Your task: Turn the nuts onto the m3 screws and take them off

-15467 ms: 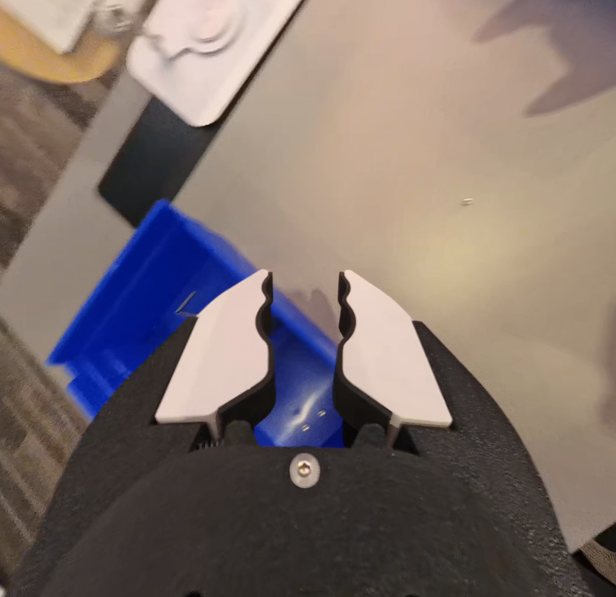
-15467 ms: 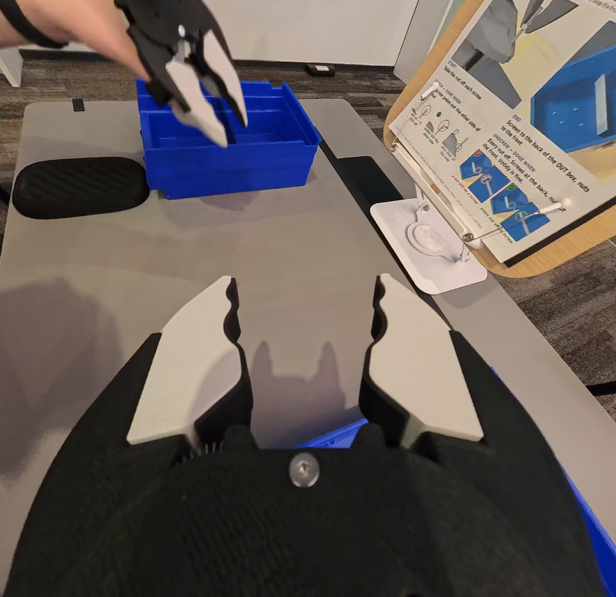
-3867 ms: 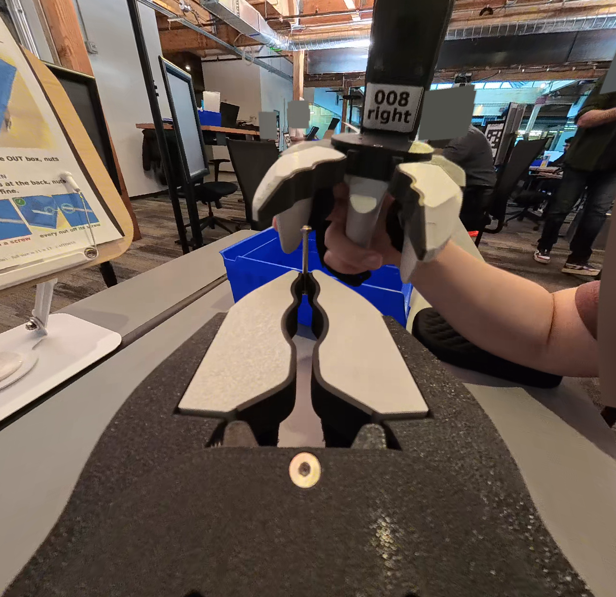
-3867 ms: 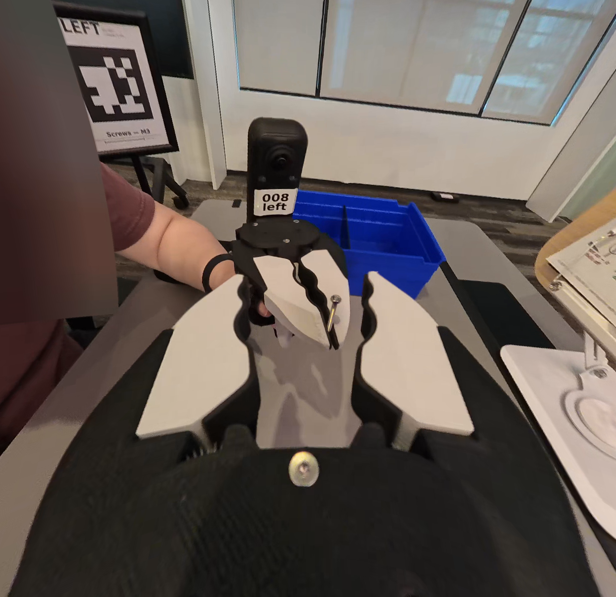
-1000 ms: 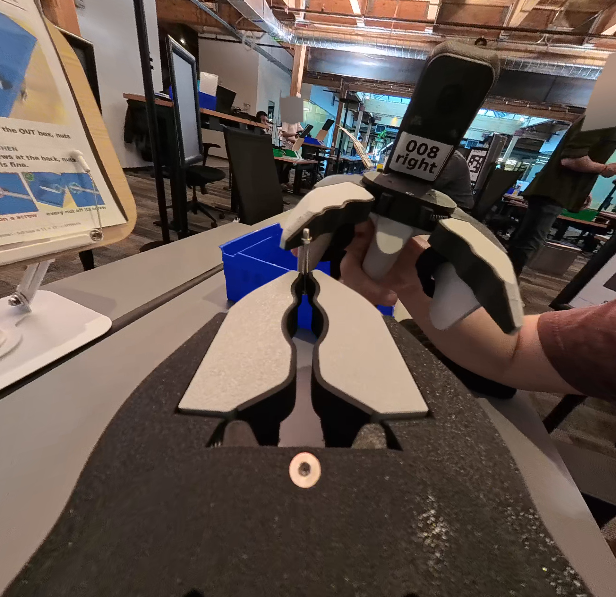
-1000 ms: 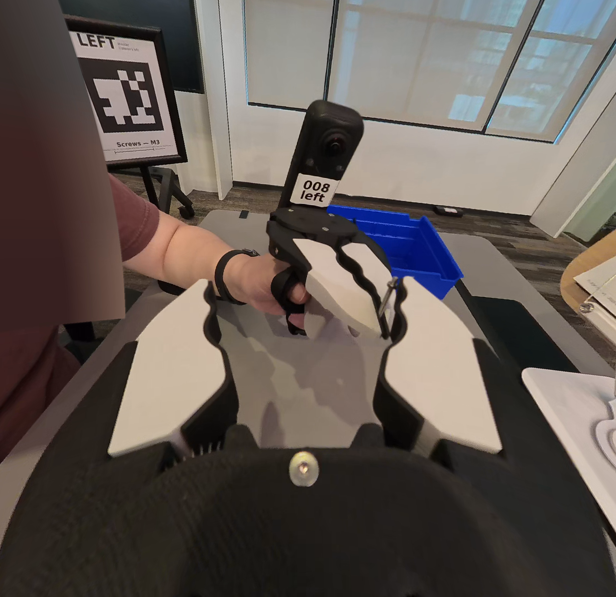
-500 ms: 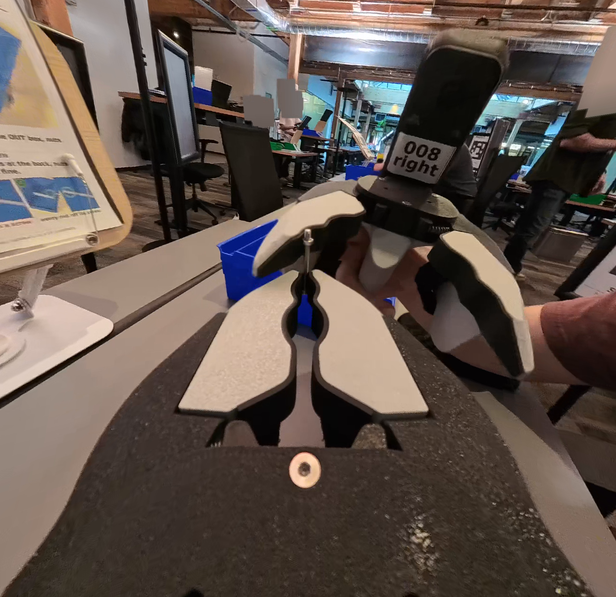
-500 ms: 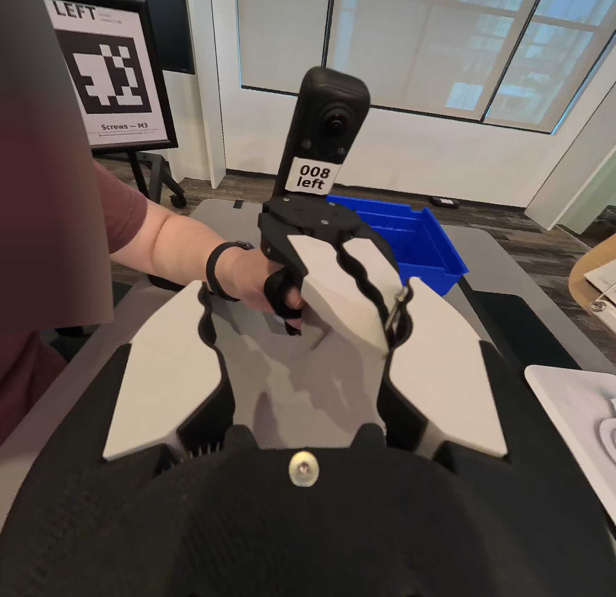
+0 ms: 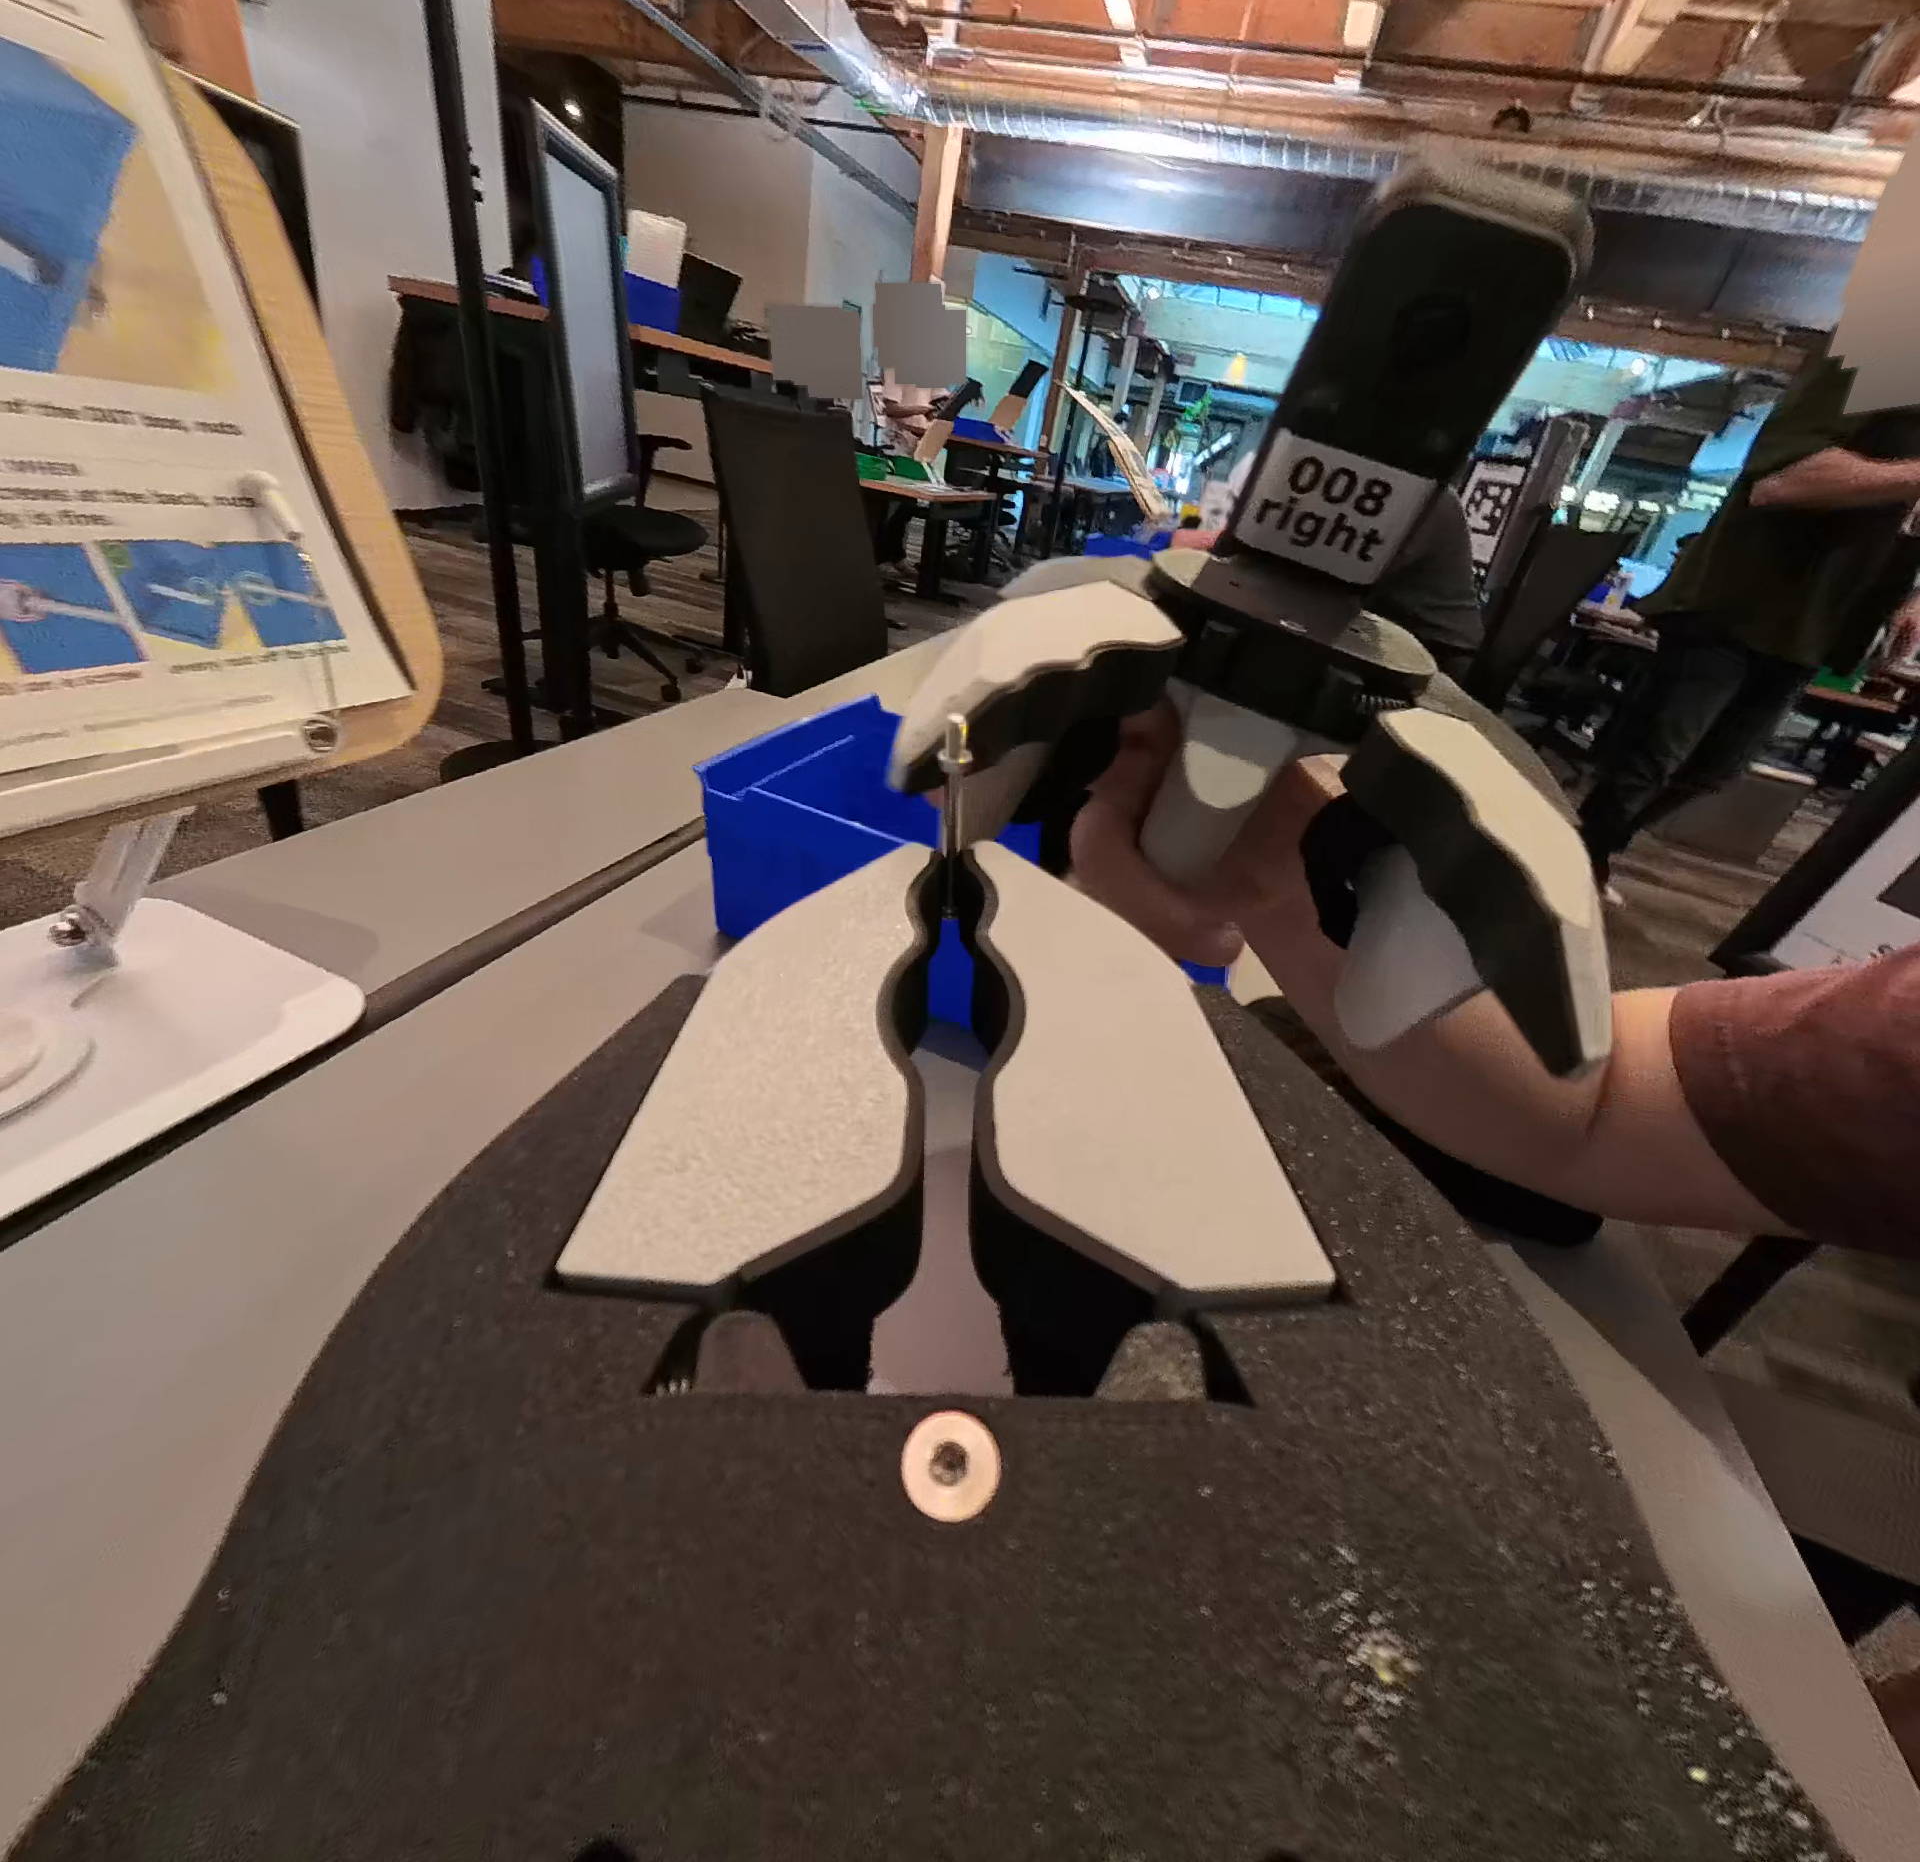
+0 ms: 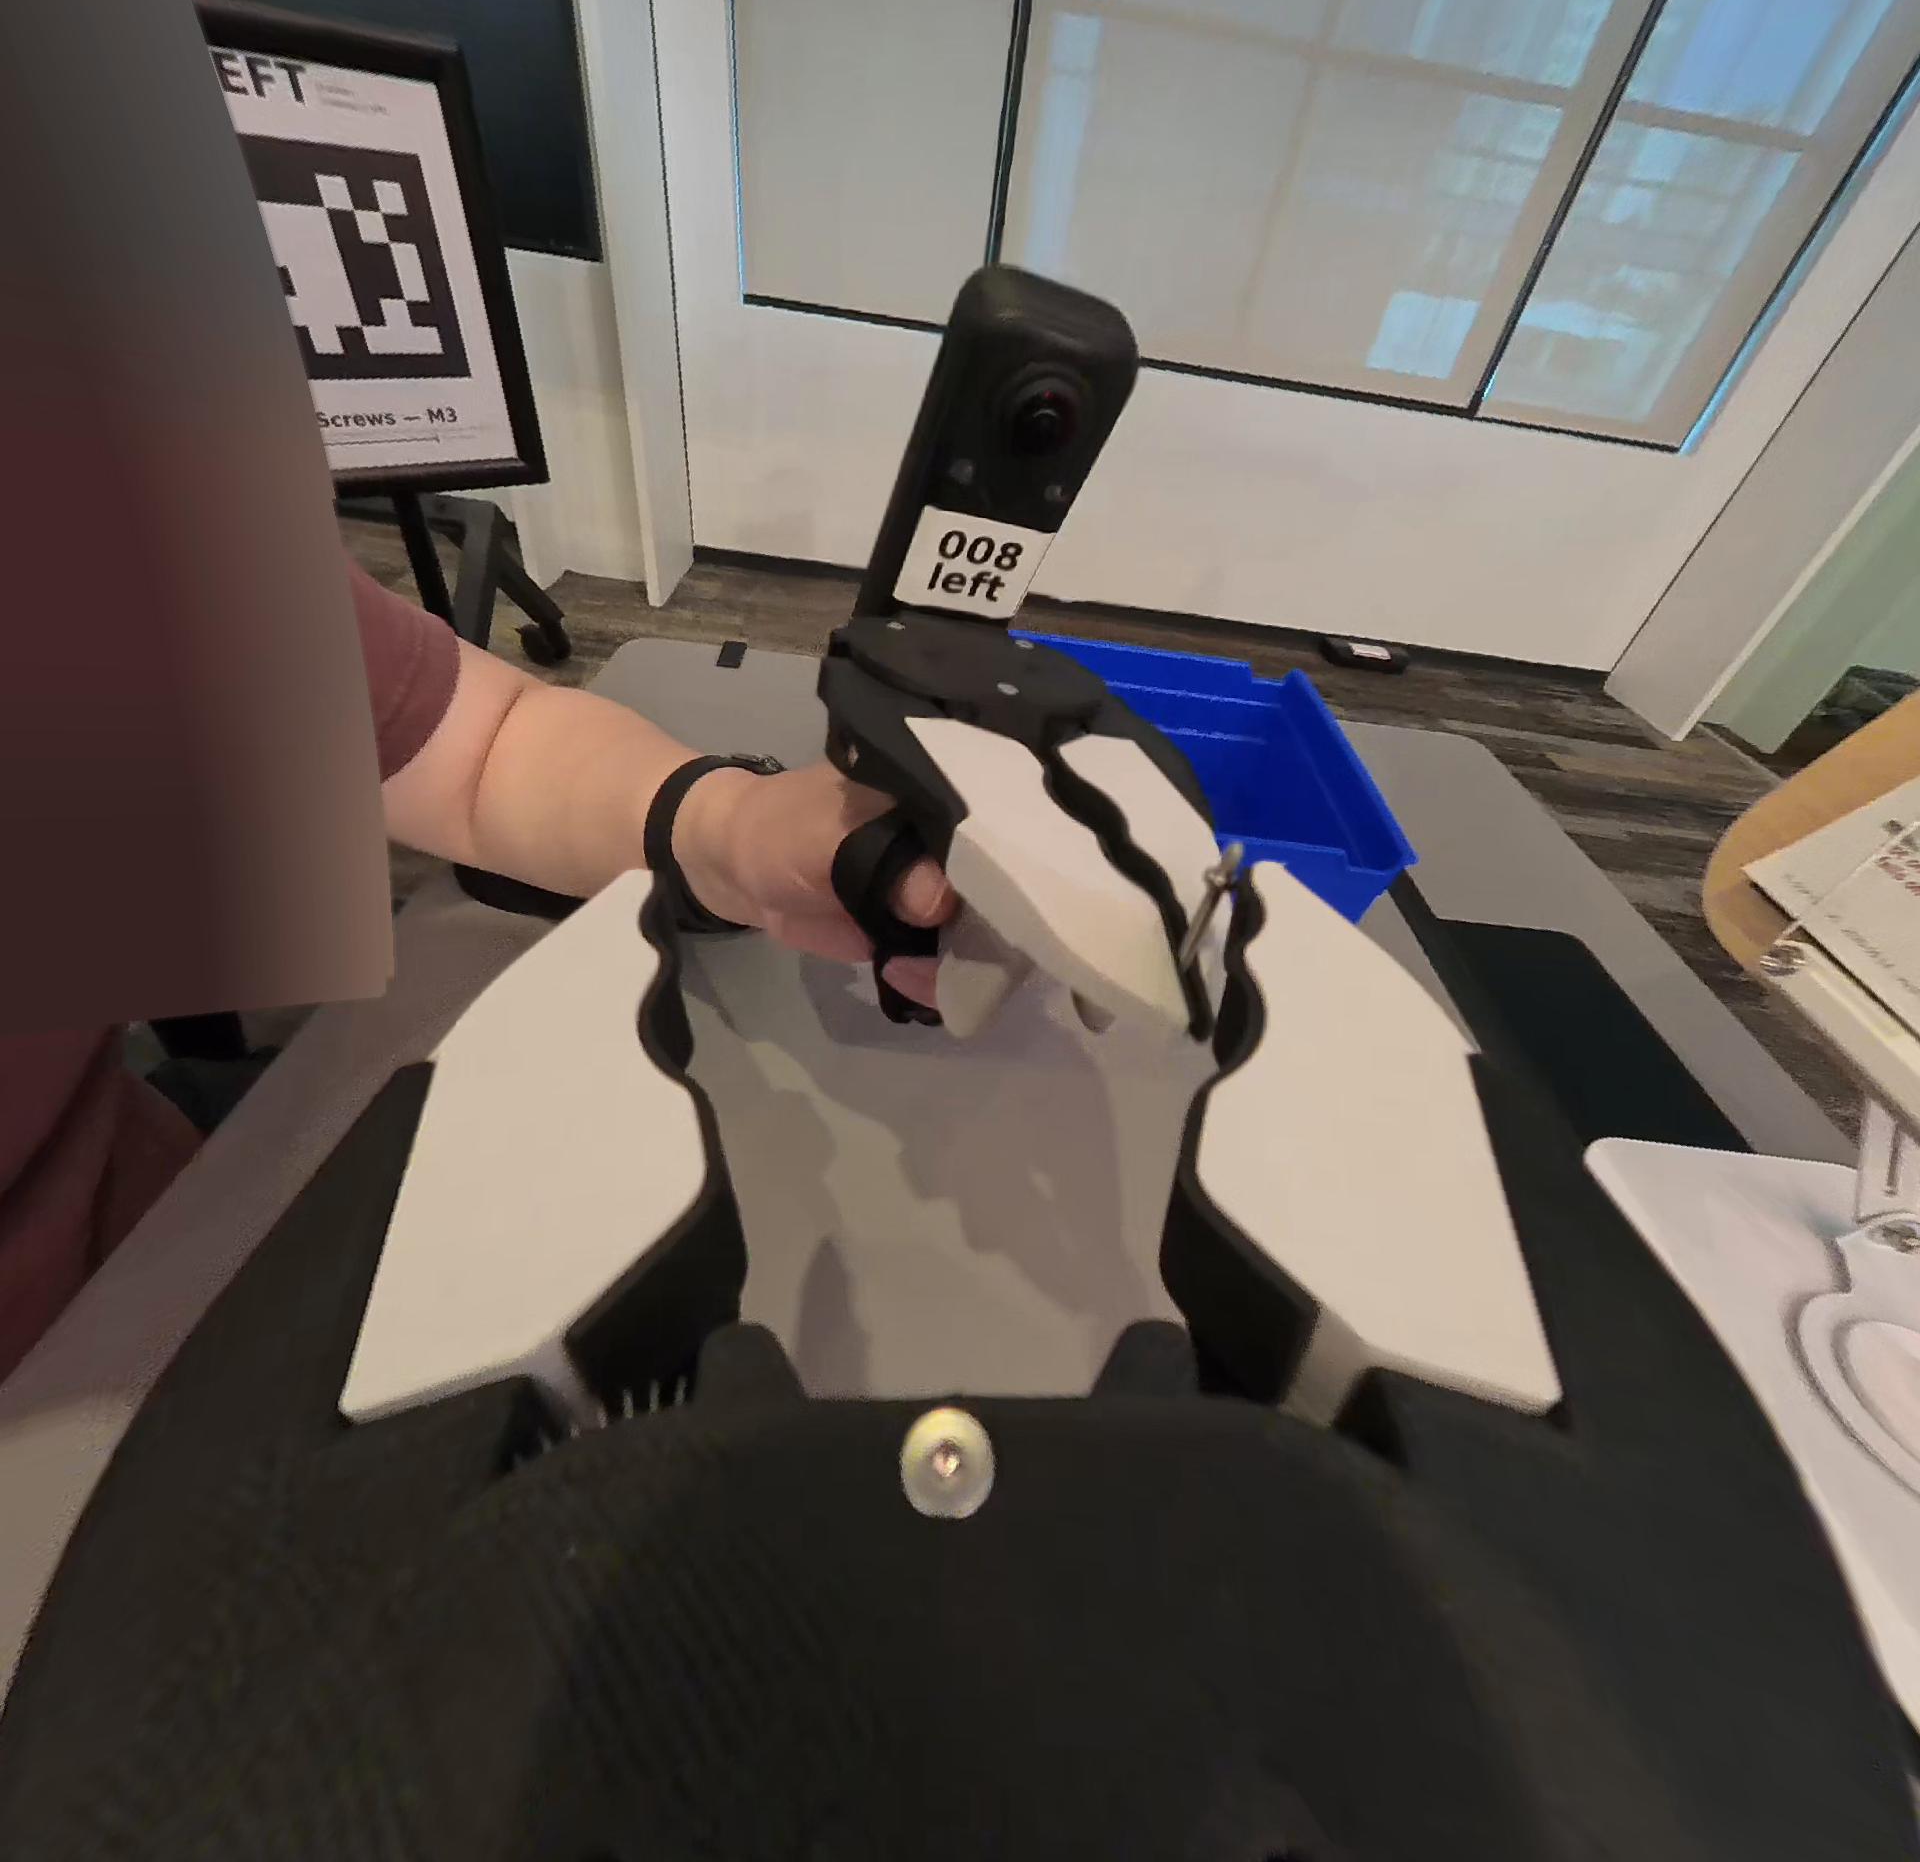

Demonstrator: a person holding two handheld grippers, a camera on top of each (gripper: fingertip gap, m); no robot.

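Note:
My left gripper (image 9: 951,862) is shut on a thin metal screw (image 9: 949,815). The screw stands upright out of the fingertips, with a small wider piece at its top end. My right gripper (image 9: 1226,908) is open beyond it, and one of its fingers (image 9: 1029,669) sits right behind the screw's top. In the right wrist view, my right gripper (image 10: 951,882) is wide open. The screw (image 10: 1210,913) lies against the inner edge of its right finger (image 10: 1351,1137), held by the left gripper (image 10: 1164,991). I cannot tell whether a nut is on the screw.
Both grippers hover over a grey table (image 9: 312,1241). A blue bin (image 9: 800,825) stands behind the screw; a blue bin (image 10: 1278,773) also shows behind the left gripper. An instruction board on a white stand (image 9: 156,462) is at the left. A marker sign (image 10: 364,254) stands beyond the table.
The right gripper has tilted and shifted a little while its finger stays by the screw's top. The left gripper keeps its hold on the screw.

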